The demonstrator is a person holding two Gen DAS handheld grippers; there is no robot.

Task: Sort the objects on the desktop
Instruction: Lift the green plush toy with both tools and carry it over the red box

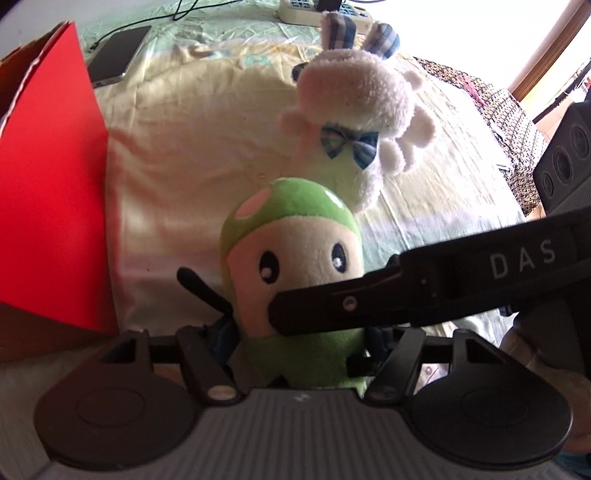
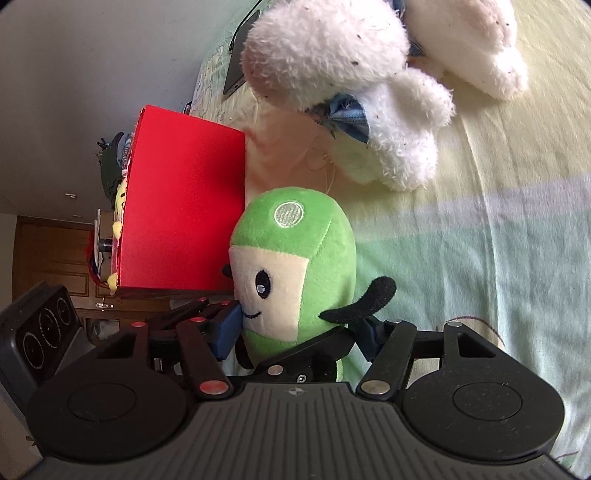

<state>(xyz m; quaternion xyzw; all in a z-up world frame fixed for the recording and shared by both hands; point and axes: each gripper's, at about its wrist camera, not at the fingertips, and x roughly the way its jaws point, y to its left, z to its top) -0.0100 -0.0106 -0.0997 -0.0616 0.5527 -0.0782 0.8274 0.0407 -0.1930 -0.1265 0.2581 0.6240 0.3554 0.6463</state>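
A green plush toy [image 1: 291,236] with a cream face stands upright on the pale bedsheet [image 1: 192,147]. My left gripper [image 1: 299,334] is shut on its lower body, with blue pads pressing both sides. In the right wrist view my right gripper [image 2: 299,332] is shut on the same green plush toy [image 2: 295,251], from another side. One right finger [image 1: 369,302] crosses in front of the toy's mouth. A white plush rabbit [image 1: 354,96] with a blue checked bow lies just behind. A red box [image 1: 48,206] stands to the left, close to the toy.
A dark tablet [image 1: 118,55] with a cable lies at the back left, and a power strip [image 1: 314,11] at the far edge. Dark patterned cloth [image 1: 509,122] borders the sheet on the right. The red box [image 2: 184,199] holds several items; a wooden door [image 2: 51,254] is behind it.
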